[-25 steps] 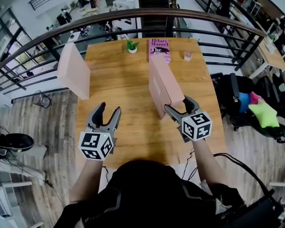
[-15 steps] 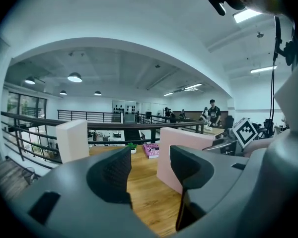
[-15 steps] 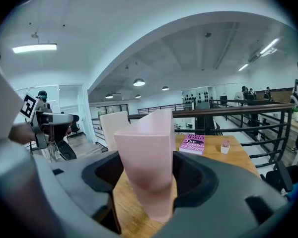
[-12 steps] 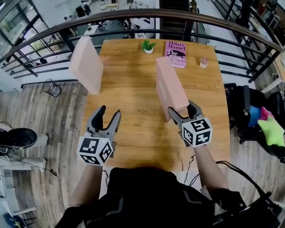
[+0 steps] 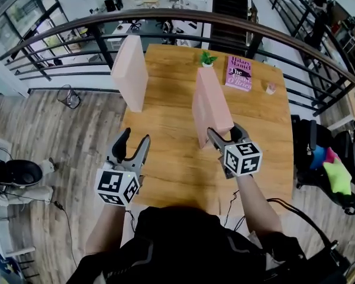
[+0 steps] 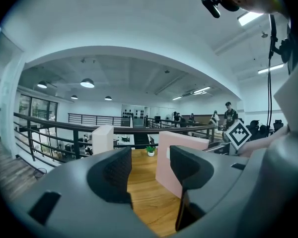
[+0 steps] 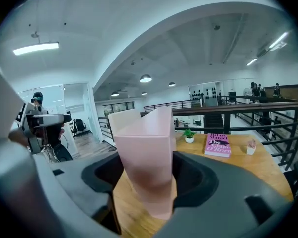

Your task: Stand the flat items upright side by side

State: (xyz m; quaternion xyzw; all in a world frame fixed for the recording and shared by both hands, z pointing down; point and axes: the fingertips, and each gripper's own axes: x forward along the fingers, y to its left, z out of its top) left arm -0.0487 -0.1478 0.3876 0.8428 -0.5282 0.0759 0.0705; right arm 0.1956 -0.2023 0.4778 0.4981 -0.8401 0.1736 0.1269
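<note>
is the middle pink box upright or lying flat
Upright: the box stands on its narrow edge on the table, broad faces vertical.

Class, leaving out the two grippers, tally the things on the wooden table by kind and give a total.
Pink boxes, upright: 2
Book, lying flat: 1
Potted plant: 1
Small pale pink object: 1
Total: 5
</note>
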